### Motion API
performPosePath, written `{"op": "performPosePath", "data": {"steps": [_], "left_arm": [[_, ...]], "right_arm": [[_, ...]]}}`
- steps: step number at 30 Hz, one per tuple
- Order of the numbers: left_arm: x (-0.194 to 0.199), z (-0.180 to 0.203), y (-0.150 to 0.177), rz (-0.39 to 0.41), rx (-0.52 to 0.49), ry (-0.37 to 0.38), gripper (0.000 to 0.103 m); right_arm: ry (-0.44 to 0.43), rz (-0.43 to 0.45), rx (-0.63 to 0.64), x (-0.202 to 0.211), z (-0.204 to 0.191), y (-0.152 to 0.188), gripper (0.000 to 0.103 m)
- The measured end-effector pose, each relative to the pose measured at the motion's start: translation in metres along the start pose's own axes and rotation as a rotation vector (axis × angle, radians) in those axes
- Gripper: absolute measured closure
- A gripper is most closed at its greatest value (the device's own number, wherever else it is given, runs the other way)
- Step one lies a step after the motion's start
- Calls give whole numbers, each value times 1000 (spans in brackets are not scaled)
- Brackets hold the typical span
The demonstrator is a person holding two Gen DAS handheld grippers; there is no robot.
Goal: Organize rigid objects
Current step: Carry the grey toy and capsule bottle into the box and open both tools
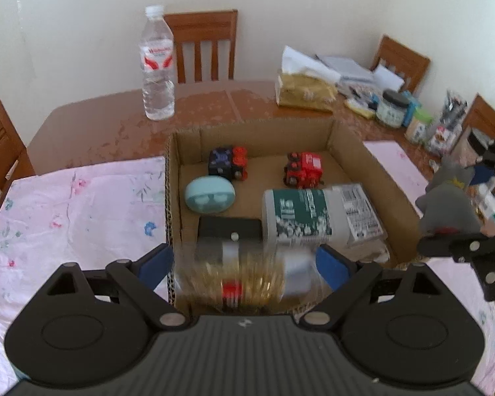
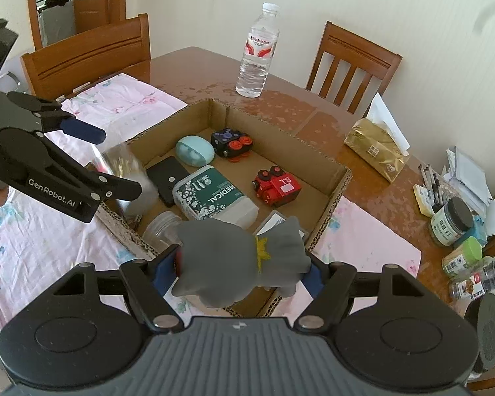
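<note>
An open cardboard box on the table holds a mint earbud case, two toy vehicles, a green-and-white wipes pack and a black case. A clear jar with gold contents and a red label looks blurred between the blue pads of my left gripper, over the box's near wall. The pads stand apart from it. In the right wrist view the same jar sits between the left gripper's fingers. My right gripper is shut on a grey plush toy with a yellow collar, above the box's near corner.
A water bottle stands behind the box. A gold tissue pack, jars, pens and papers crowd the table's right side. Pink floral cloth covers the near table. Wooden chairs ring the table.
</note>
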State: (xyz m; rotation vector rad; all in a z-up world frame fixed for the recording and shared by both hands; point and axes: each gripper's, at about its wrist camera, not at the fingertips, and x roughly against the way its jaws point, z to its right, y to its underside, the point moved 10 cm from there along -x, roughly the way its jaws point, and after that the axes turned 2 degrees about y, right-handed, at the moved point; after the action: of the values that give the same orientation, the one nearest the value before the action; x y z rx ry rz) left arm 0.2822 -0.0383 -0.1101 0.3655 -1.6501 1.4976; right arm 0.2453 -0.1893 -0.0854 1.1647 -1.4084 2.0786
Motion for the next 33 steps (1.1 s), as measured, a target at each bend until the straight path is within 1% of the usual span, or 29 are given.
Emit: {"op": "performPosePath", "data": {"steps": [3,5,10,14,17,21,27,28,29,30,32,33], "left_arm": [[7,-2,-4,32,5,-34,7],[13,-5,-6,54,8,-66,2],[36,-12,-4,115,3,-157,1],[55,-18,3,138,47,-183,1],[66,-23,10,148,93,-193,1],[75,-33,21,142,129,-238,1],[88,-44,36,134,150,-299,1],[90,-45,38,133,153,-304,1],[92,-46,40,132,156,-308,1],[94,-47,41,132,158,-310,1],[96,-48,44,131,163,-318,1],[97,-49,45,129,164,-324,1]], "right_arm": [[-6,-3,7,-4,2,-3,24],[-13,-3,11,-7,2,-7,24],[-40,8,0,-20,4,-29,24],[-61,7,-26,-37,5,-53,24],[-70,-1,-45,-54,3,-73,24],[-63,-32,-47,-81,0,-92,24],[-68,-76,-60,-112,-7,-105,23],[-70,-82,-58,-116,-9,-106,22],[-69,-83,-57,-118,-10,-107,15],[-64,-83,-54,-120,-12,-108,6],[-65,-75,-50,-118,-15,-109,0],[-67,-63,-49,-115,-16,-110,0]]}}
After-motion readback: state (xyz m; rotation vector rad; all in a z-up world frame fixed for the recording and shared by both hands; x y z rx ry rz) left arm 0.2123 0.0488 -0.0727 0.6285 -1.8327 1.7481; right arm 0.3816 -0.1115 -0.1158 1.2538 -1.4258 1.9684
